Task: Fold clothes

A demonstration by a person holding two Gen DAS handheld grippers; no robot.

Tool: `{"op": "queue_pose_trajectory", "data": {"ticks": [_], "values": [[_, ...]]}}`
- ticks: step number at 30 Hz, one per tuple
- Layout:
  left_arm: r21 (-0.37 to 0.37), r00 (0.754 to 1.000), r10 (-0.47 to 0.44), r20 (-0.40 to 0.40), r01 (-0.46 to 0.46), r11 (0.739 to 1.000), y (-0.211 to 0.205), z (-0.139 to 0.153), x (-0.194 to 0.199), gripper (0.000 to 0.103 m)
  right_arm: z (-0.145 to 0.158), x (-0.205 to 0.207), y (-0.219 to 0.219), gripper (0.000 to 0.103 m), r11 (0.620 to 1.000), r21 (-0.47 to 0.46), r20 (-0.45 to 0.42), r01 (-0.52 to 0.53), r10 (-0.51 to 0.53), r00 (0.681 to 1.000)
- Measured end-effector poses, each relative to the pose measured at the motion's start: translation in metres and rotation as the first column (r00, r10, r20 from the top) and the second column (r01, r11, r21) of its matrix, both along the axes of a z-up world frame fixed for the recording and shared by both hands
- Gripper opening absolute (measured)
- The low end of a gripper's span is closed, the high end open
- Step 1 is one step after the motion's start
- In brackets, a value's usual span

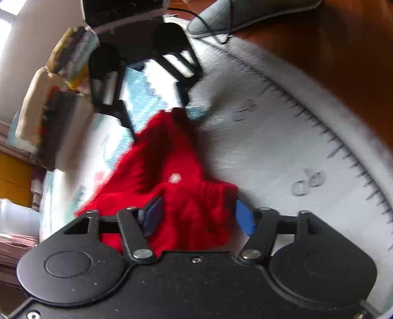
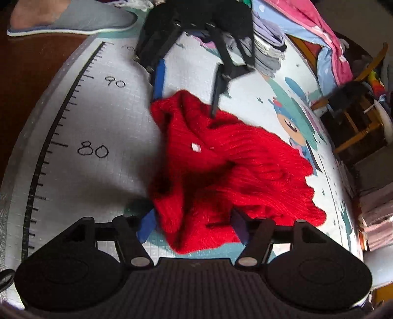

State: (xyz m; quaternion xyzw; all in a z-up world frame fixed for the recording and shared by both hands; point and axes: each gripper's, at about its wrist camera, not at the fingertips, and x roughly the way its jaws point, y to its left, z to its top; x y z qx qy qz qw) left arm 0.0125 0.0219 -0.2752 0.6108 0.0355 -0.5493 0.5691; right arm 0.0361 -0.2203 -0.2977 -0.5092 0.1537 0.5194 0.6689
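In the left wrist view, the left gripper (image 1: 199, 218) was seen at the bottom of the frame with its blue fingers (image 1: 243, 218) standing apart. The edge of the red knitted sweater (image 1: 172, 171) lay between them, but whether the pads pressed on it could not be told. The sweater stretched up the middle of the frame across the white mat (image 1: 270, 147), which bore a ruler scale along its right edge. At upper centre the right gripper (image 1: 152, 98) was seen at the sweater's far end. A stack of folded clothes (image 1: 61, 81) stood at upper left, and a grey slipper (image 1: 233, 14) lay at the top.

In the right wrist view, the right gripper (image 2: 194, 223) was seen at the bottom, its fingers spread with the sweater's (image 2: 221, 166) near edge bunched between them; a firm grip could not be confirmed. The left gripper (image 2: 186, 88) was seen at upper centre, its fingers straddling the sweater's far end. The mat's (image 2: 98, 117) scale ran down the left, with a slipper (image 2: 73, 17) at upper left.
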Motion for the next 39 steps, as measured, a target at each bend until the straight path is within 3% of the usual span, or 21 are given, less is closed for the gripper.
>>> {"op": "queue_pose_trajectory", "data": {"ticks": [3,5,9,11,14,16,17,19,21,23,25,26,27,28,29,31,36,38,39], "values": [[0.011,1.000,-0.003,0.013,0.003,1.000,-0.002,-0.005,0.000,0.051,0.002,0.002,0.002,0.059,1.000,0.005,0.003,-0.025,0.025,1.000],[-0.004,0.999,-0.011,0.033,0.011,1.000,0.001,-0.008,-0.002,0.052,0.006,0.004,0.003,0.039,1.000,0.018,-0.023,-0.002,0.003,1.000],[-0.016,0.997,-0.011,0.081,0.012,1.000,0.009,-0.010,-0.004,0.058,0.022,0.018,0.004,0.031,0.990,0.086,-0.132,0.115,-0.103,0.986],[-0.019,0.994,-0.027,0.106,0.030,0.999,0.011,-0.013,-0.006,0.061,0.031,0.030,0.002,0.030,0.972,0.128,-0.217,0.197,-0.166,0.962],[-0.025,0.990,-0.040,0.133,0.044,0.999,0.009,-0.013,-0.005,0.072,0.041,0.049,-0.006,0.029,0.931,0.174,-0.371,0.321,-0.240,0.897],[-0.021,0.993,-0.024,0.116,0.026,0.999,0.005,-0.011,-0.002,0.073,0.042,0.057,-0.011,0.029,0.909,0.185,-0.445,0.374,-0.262,0.856],[-0.019,0.995,-0.013,0.103,0.015,1.000,0.003,-0.011,0.000,0.071,0.043,0.061,-0.014,0.029,0.898,0.188,-0.479,0.398,-0.270,0.835],[0.006,0.999,0.000,0.044,-0.001,1.000,0.001,-0.008,0.002,0.051,0.042,0.065,-0.017,0.029,0.887,0.189,-0.510,0.421,-0.277,0.814],[0.005,1.000,0.026,0.008,-0.026,1.000,0.001,-0.005,0.002,0.038,0.040,0.062,-0.016,0.029,0.893,0.187,-0.500,0.409,-0.272,0.822],[-0.004,0.995,0.078,-0.054,-0.079,0.997,0.000,-0.001,0.007,0.035,0.039,0.057,-0.013,0.030,0.900,0.190,-0.474,0.392,-0.265,0.840],[-0.026,0.971,0.167,-0.172,-0.174,0.984,-0.001,0.008,0.018,0.035,0.036,0.048,-0.011,0.033,0.921,0.182,-0.405,0.345,-0.249,0.880],[-0.035,0.954,0.201,-0.225,-0.214,0.976,-0.001,0.012,0.023,0.035,0.034,0.041,-0.009,0.040,0.933,0.176,-0.358,0.314,-0.236,0.903],[-0.039,0.942,0.215,-0.256,-0.232,0.972,-0.001,0.015,0.027,0.034,0.031,0.034,-0.008,0.048,0.943,0.168,-0.317,0.287,-0.224,0.922],[-0.043,0.928,0.232,-0.290,-0.255,0.966,0.000,0.017,0.031,0.034,0.029,0.030,-0.007,0.067,0.950,0.156,-0.291,0.269,-0.216,0.932],[-0.048,0.912,0.249,-0.326,-0.279,0.959,0.001,0.020,0.036,0.034,0.026,0.025,-0.006,0.075,0.956,0.148,-0.262,0.254,-0.209,0.942],[-0.051,0.862,0.293,-0.413,-0.343,0.938,0.001,0.025,0.048,0.034,0.018,0.017,-0.003,0.075,0.969,0.114,-0.207,0.221,-0.194,0.959],[-0.028,0.689,0.376,-0.620,-0.499,0.866,0.003,0.031,0.079,0.033,0.004,0.007,0.002,0.072,0.985,0.084,-0.099,0.148,-0.139,0.985],[-0.014,0.628,0.388,-0.675,-0.537,0.844,0.006,0.032,0.087,0.033,0.004,0.008,0.005,0.059,0.988,0.086,-0.086,0.127,-0.120,0.989],[-0.009,0.610,0.390,-0.690,-0.545,0.838,0.007,0.031,0.089,0.033,0.005,0.011,0.008,0.057,0.988,0.079,-0.100,0.134,-0.126,0.987]]}}
